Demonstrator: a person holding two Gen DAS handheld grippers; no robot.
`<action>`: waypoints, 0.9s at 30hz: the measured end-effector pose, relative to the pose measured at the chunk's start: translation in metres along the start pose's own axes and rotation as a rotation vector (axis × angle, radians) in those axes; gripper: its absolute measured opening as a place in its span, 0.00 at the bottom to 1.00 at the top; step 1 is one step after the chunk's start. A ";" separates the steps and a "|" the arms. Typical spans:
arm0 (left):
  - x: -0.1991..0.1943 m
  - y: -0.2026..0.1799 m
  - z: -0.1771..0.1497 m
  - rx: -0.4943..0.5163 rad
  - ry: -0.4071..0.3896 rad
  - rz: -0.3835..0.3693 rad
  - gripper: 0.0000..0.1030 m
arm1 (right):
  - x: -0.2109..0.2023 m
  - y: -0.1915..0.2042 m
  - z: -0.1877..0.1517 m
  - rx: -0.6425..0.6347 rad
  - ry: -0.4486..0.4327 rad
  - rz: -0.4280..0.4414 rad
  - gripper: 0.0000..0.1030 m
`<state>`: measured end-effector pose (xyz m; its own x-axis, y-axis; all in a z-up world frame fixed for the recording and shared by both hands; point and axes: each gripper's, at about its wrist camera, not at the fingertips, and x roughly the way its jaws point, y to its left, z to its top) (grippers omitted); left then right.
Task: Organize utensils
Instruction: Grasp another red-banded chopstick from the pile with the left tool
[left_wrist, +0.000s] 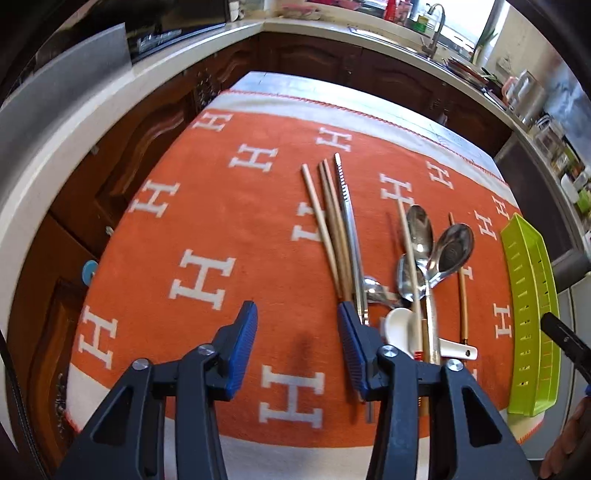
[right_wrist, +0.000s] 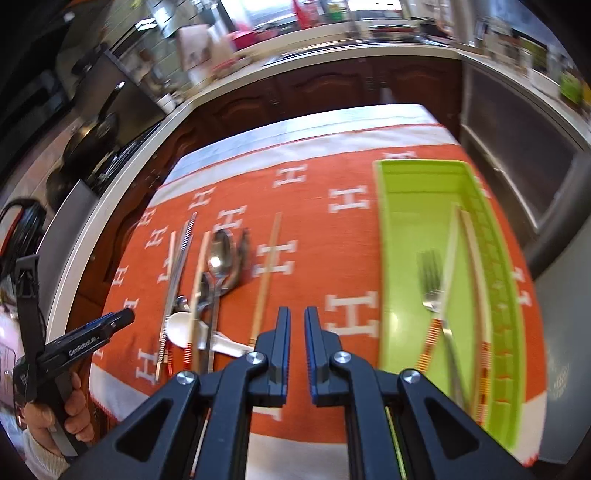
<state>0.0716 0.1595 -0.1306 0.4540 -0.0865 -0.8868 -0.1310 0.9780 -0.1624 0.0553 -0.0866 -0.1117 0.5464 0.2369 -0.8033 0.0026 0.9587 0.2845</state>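
Note:
Loose utensils lie on an orange cloth: a bundle of chopsticks, two steel spoons, a white ceramic spoon and a single chopstick. My left gripper hangs open over bare cloth just left of the bundle, with nothing between its fingers. A green tray on the right holds a fork and chopsticks. My right gripper hovers between the pile and the tray, its jaws almost together and empty. The left gripper also shows from the side, held by a hand.
The cloth covers a table ringed by a pale countertop and dark wooden cabinets. A sink tap stands at the back right. A black pan sits on the stove at the left. The tray lies near the table's right edge.

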 end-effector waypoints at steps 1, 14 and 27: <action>0.004 0.004 0.000 -0.005 0.013 -0.027 0.32 | 0.005 0.008 0.001 -0.011 0.006 0.005 0.07; 0.052 -0.003 0.009 -0.026 0.096 -0.206 0.26 | 0.053 0.056 0.002 -0.079 0.103 0.029 0.07; 0.054 -0.025 0.015 0.083 0.058 -0.107 0.20 | 0.068 0.058 0.001 -0.086 0.137 0.028 0.07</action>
<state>0.1126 0.1336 -0.1680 0.4093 -0.1994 -0.8903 -0.0098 0.9748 -0.2228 0.0939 -0.0151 -0.1495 0.4261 0.2776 -0.8611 -0.0859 0.9599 0.2669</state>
